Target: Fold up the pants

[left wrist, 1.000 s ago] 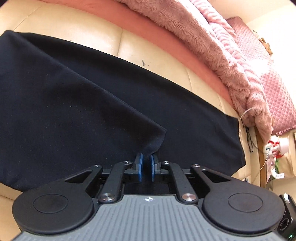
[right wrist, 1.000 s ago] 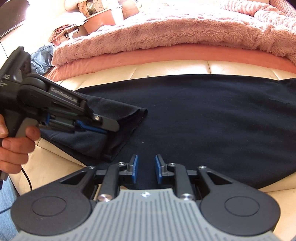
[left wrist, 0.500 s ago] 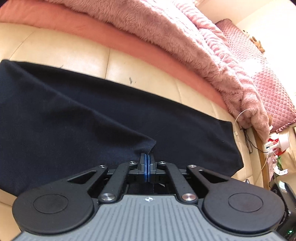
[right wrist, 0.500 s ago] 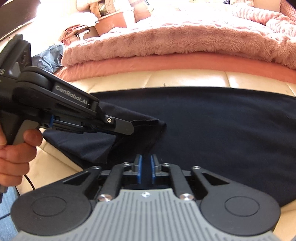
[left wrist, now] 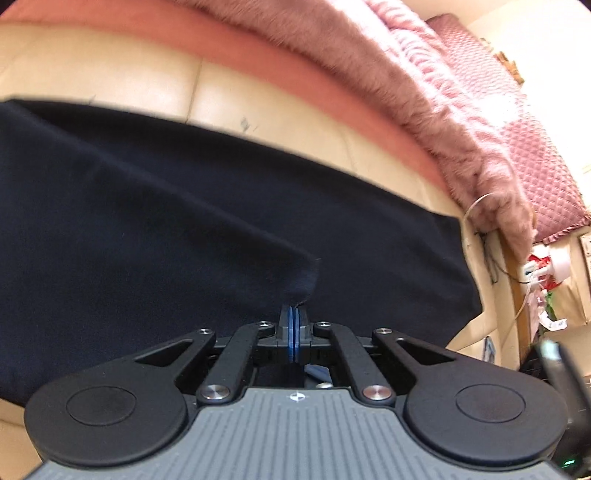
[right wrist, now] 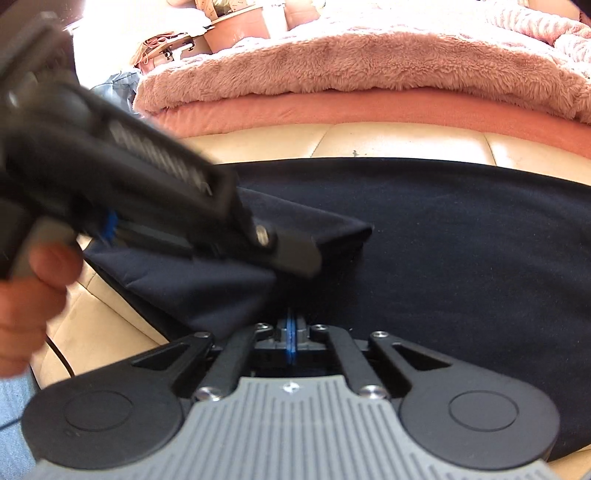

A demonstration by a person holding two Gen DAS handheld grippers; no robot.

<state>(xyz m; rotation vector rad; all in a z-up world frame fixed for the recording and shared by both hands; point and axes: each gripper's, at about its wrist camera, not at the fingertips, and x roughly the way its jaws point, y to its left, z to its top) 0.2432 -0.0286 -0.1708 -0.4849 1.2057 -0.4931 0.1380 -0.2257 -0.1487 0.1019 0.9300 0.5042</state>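
Observation:
Dark navy pants (left wrist: 184, 229) lie spread across a cream sofa seat (left wrist: 110, 81); they also show in the right wrist view (right wrist: 461, 240). My left gripper (left wrist: 294, 314) is shut on a raised corner of the pants' near edge and lifts a fold. In the right wrist view the left gripper's body is the blurred black shape on the left, over the folded flap (right wrist: 332, 229). My right gripper (right wrist: 291, 325) is shut on the pants' near edge just beside that flap.
A fluffy pink blanket (right wrist: 351, 62) and a coral cushion edge (right wrist: 332, 107) run along the sofa back. A quilted pink cover (left wrist: 535, 147) and small clutter (left wrist: 539, 273) lie past the sofa's right end. Pots (right wrist: 240, 26) stand behind on the left.
Both grippers closed from open onto the pants' near edge. The left one then lifted its corner and carried the flap rightward over the pants.

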